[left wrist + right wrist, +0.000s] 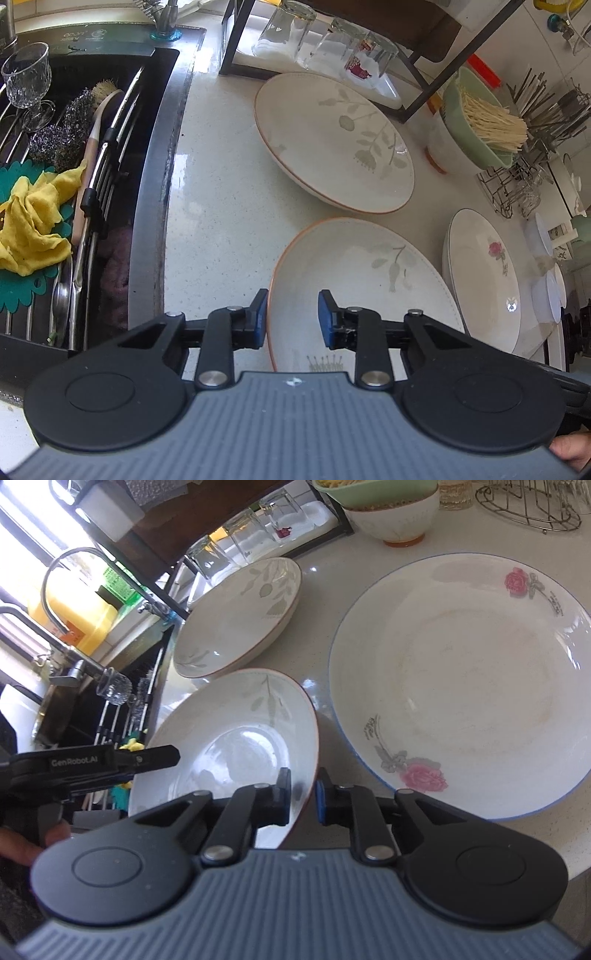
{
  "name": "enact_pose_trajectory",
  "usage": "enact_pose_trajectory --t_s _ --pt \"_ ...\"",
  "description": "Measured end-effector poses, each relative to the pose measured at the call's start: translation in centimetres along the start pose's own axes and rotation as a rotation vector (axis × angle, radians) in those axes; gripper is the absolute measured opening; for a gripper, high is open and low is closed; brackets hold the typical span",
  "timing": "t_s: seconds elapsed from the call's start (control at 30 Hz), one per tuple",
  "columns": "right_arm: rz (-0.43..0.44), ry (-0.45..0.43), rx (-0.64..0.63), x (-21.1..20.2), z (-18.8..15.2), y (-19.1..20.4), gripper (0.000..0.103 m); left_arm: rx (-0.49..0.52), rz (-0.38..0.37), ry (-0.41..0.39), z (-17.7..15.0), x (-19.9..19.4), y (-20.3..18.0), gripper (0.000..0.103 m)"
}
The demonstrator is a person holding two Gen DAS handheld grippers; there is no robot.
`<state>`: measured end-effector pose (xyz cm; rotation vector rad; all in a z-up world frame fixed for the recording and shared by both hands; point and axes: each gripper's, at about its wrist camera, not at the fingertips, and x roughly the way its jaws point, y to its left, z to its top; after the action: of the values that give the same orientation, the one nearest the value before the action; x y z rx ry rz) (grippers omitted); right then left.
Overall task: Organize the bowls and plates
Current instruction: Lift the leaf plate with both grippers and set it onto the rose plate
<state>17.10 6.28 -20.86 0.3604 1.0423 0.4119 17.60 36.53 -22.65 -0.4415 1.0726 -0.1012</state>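
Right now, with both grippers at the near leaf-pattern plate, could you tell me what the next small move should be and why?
Probably a short, level lift of the near leaf plate. The right gripper is clamped on its rim, and the left gripper straddles the opposite rim with a gap showing at its pads. The matching far leaf plate sits just beyond, a likely place to stack it.

Left gripper [292, 317], lower centre of its view, angled downward, jaws partly apart astride a plate rim. Right gripper [303, 796], lower centre, likewise angled downward, jaws clamped on that plate's rim.
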Motion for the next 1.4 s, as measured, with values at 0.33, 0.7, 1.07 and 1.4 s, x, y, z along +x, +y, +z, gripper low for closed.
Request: enact_pose_trajectory --t_s 0.33,0.7,1.07,1.4 --pt "0.089 -0.011 -0.006 -2.8 1.5 -0.4 0.017 0.047 -0.04 -0.032 2.5 -3.5 -2.8 0.032" --pt "0.162 -0.018 -0.02 -5.7 3.7 -4.4 0.017 0.044 -0.017 -0.051 3.1 -3.3 -8.6 0.032" --pt "0.159 -0.058 -0.04 -8.8 7.7 -10.1 0.017 0.057 -0.055 -0.051 4.6 -1.0 -16.4 0.032" --pt "0.128 -0.027 -0.025 -9.1 8.6 -16.1 0.017 0.034 -0.088 0.064 4.5 4.4 -19.9 0.032"
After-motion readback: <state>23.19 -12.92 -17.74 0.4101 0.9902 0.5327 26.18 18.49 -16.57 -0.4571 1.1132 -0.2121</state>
